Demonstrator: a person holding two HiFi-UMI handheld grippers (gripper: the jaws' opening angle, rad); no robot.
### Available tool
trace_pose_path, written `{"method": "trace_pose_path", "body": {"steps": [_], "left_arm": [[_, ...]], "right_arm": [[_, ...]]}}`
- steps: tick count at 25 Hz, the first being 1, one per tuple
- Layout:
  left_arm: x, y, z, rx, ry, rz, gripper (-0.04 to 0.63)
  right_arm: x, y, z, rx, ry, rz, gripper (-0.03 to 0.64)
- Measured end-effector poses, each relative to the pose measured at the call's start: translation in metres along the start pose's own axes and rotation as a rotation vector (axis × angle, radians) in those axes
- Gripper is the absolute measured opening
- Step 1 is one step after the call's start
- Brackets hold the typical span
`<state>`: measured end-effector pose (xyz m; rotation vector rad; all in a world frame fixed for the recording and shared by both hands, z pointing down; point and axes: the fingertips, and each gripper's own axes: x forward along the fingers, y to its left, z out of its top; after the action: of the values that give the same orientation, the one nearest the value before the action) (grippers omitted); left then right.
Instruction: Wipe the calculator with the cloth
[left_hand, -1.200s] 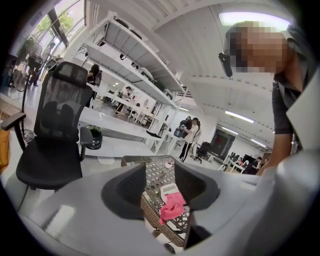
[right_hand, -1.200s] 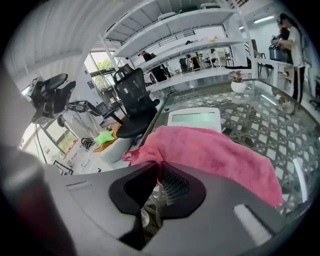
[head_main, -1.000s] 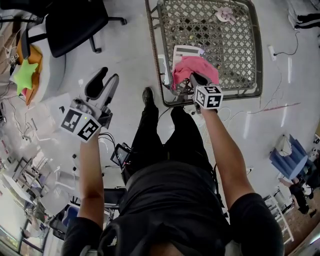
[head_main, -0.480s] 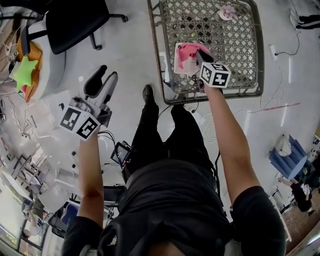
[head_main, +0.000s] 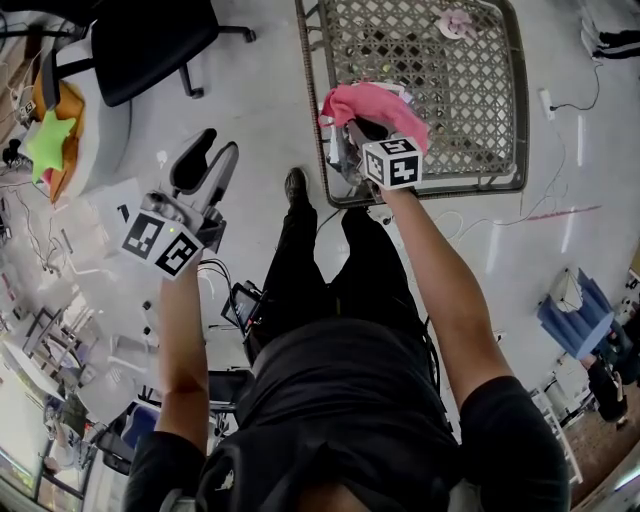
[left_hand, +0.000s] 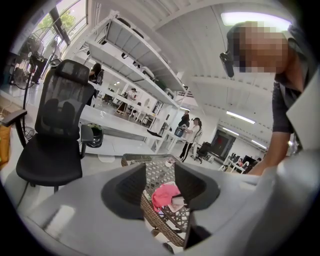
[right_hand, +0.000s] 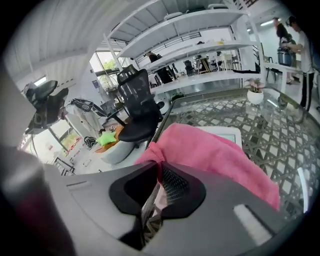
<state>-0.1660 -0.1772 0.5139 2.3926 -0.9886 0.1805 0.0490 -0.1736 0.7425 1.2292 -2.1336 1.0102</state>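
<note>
My right gripper (head_main: 356, 132) is shut on a pink cloth (head_main: 377, 103), which is draped over the near left part of the table. The cloth (right_hand: 215, 155) bunches between the shut jaws of the right gripper (right_hand: 159, 172). A white calculator (right_hand: 223, 134) lies under the cloth, with only its far edge showing; in the head view it is almost hidden. My left gripper (head_main: 207, 162) is open and holds nothing, off to the left over the floor. Through the left gripper's (left_hand: 160, 189) gap I see the cloth (left_hand: 164, 195) on the table.
The glass-topped wicker table (head_main: 480, 70) has a metal rim and a small pink-and-white object (head_main: 452, 25) at its far side. A black office chair (head_main: 150, 45) and a green star toy (head_main: 47, 145) stand at the left. Cables lie on the floor at the right.
My right gripper pushed the cloth away across the calculator, then pulled it back and to the left toward the table's near left edge. The left gripper stayed put.
</note>
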Motion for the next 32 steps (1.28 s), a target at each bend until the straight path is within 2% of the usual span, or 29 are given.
{"method": "trace_pose_path", "body": {"steps": [5, 11, 17, 21, 28, 32], "left_arm": [[0.004, -0.004, 0.000, 0.003, 0.001, -0.004, 0.190], [0.012, -0.008, 0.003, 0.006, 0.006, -0.019, 0.190], [0.017, -0.012, 0.003, 0.007, 0.010, -0.026, 0.190], [0.016, -0.011, 0.002, 0.006, 0.011, -0.023, 0.190], [0.015, -0.008, 0.000, -0.003, 0.013, -0.013, 0.190], [0.012, -0.005, -0.003, -0.008, 0.012, -0.007, 0.190]], "right_arm": [[-0.014, 0.014, -0.046, 0.014, 0.055, 0.022, 0.028], [-0.043, -0.021, -0.059, 0.073, 0.039, -0.051, 0.028], [-0.065, -0.079, -0.037, 0.106, -0.016, -0.157, 0.028], [-0.064, -0.102, -0.007, 0.107, -0.058, -0.192, 0.028], [-0.028, -0.086, 0.047, 0.035, -0.081, -0.133, 0.027], [-0.005, -0.058, 0.055, -0.001, -0.060, -0.077, 0.027]]}}
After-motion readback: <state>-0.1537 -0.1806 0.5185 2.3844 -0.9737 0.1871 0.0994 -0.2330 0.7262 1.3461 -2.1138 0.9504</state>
